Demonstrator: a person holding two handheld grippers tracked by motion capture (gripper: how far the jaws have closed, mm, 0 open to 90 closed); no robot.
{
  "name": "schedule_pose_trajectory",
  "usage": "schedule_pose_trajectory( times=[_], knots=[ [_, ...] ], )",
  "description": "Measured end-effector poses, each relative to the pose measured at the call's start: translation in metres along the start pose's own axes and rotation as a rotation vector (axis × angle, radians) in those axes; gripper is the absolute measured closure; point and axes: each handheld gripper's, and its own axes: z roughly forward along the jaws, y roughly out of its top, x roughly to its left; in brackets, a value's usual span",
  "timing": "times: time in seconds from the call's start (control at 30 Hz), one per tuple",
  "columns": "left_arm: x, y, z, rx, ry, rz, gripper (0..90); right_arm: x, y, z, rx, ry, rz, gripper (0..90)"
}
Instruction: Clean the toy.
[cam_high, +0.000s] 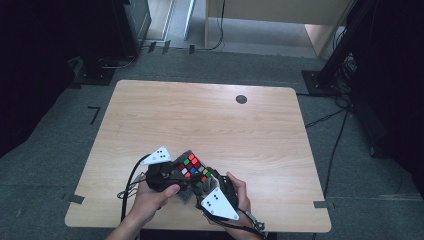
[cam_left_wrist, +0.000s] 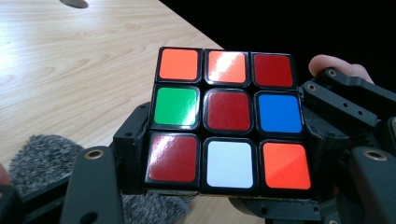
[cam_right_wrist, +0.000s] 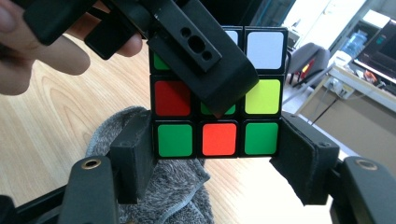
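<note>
Left tongs (cam_high: 172, 172): we see them at the near edge of the tabletop (cam_high: 200, 115), just left of the cube (cam_high: 194, 169), with the jaws closed against the cube's two sides. In the left gripper view the left tongs (cam_left_wrist: 224, 158) clamp the cube (cam_left_wrist: 229, 121) at its lower rows; the face toward that camera reads orange, orange, red on top, green, red, blue in the middle, and red, white, orange below.

The cube is held above the tabletop's near edge, between both tongs, with a grey cloth (cam_high: 186, 194) just below it. We see the same grey cloth (cam_right_wrist: 154, 177) under the cube (cam_right_wrist: 219, 93) in the right gripper view.

Right tongs (cam_high: 212, 182): just right of the cube, jaws set around its bottom row. In the right gripper view the right tongs (cam_right_wrist: 217, 154) have their left jaw against the cube; the right jaw sits just beside it, and we cannot tell if it touches. A jaw of the left tongs crosses the cube's face there. A hand (cam_right_wrist: 42, 46) shows left of the cube.
</note>
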Motion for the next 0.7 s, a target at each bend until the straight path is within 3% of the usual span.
schedule_pose_trajectory(
  times=[0.1,0.23,0.33,0.47,0.6,0.7],
  knots=[
    [0.002,0.002,-0.001,0.020,-0.014,-0.014,33.0,0.000,0.000,-0.001,-0.010,0.005,-0.029,34.7],
    [0.001,0.004,0.001,0.072,0.023,-0.001,24.8,0.005,-0.001,-0.001,-0.015,0.006,-0.087,34.9],
    [0.002,0.003,0.003,0.108,-0.003,-0.004,28.6,0.009,0.000,-0.002,-0.022,-0.005,-0.135,34.9],
    [0.002,0.004,0.000,0.107,-0.020,0.018,33.8,0.008,-0.001,-0.002,-0.018,-0.021,-0.194,34.8],
    [-0.002,0.004,-0.003,0.091,0.032,0.058,34.0,0.006,0.000,-0.001,-0.012,-0.003,-0.182,33.5],
    [0.007,0.007,-0.016,0.007,0.072,0.031,34.0,-0.001,-0.003,0.000,0.003,0.019,-0.121,28.3]
  ],
)
